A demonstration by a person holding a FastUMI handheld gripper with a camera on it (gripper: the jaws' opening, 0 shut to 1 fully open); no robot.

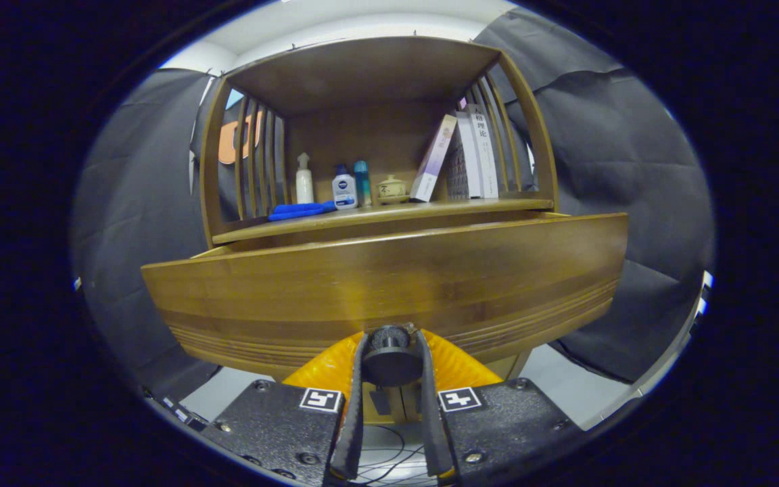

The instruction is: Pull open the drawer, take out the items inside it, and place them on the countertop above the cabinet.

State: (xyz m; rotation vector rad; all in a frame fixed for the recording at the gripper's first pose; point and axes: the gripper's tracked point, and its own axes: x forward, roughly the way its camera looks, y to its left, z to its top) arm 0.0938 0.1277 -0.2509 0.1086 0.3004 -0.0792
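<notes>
**Claw on knob, drawer partly out**

My claw point(390, 352) is clenched on the drawer knob point(389, 362), one finger pressed to each side of it. The knob sits low at the middle of the drawer front point(389, 284). The drawer looks pulled out some way from the cabinet; its top edge stands forward of the countertop point(389, 215).

Handling, my guess: solid wood front, stiff, probably fairly heavy, so it wants a straight, level pull. The knob is small, round and smooth, so it could slip if I pull off-axis. It's the only hold on the front.

Inside of the drawer is hidden from here, so I can't tell what items it holds.

Countertop already carries bottles point(344, 189), a blue cloth point(300, 211), a small pot point(391, 189) and books point(470, 155); the free space looks to be along the front edge.
</notes>
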